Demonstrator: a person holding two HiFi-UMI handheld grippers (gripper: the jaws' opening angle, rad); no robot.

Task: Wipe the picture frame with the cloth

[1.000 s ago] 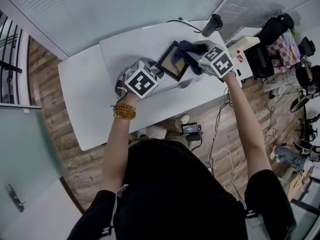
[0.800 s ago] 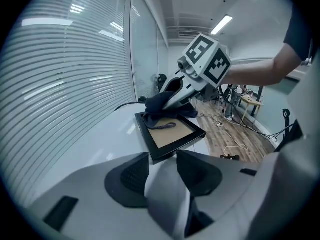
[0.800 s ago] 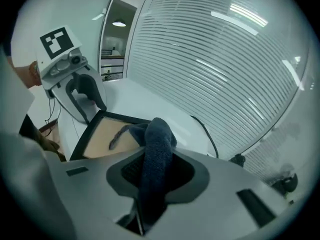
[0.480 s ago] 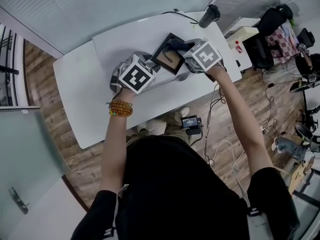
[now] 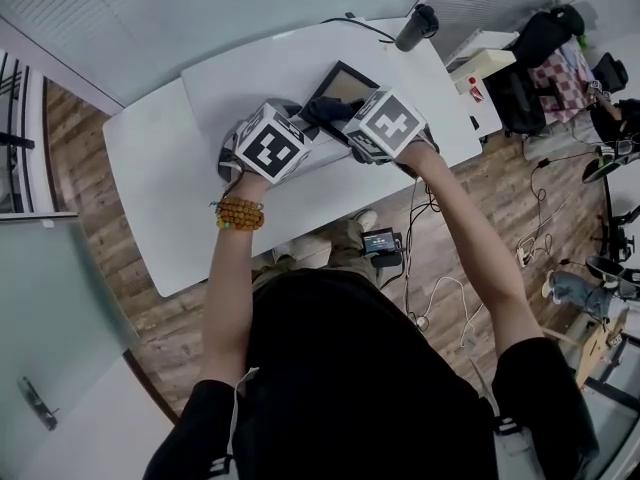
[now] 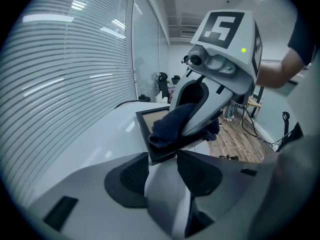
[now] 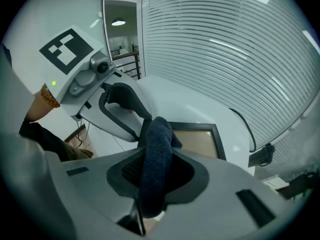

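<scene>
Leftward sweep of the cloth (image 7: 156,134) across the frame (image 7: 197,141) over the past second, from the right side to the near-left corner, with more of the tan panel now bared behind it.

White table (image 5: 160,188) on a wood floor (image 5: 170,328), seen from overhead, with both arms reaching in from below. Black-edged frame toward the far side of the table. Dark cylinder (image 5: 420,26) with a cable at the far right corner, well apart from the frame.

Left gripper (image 6: 162,164) clamped on the frame's near corner, with the black edge caught between both pads. Right gripper (image 7: 156,171) just beside it, closed tight on the dark blue cloth, with a thick fold running up between the pads and out past the tips. Free end of the cloth resting on the frame's edge and panel, next to the left gripper's tips. Marker cubes on both grippers close together in the head view. String of amber beads (image 5: 238,213) on the left wrist.
</scene>
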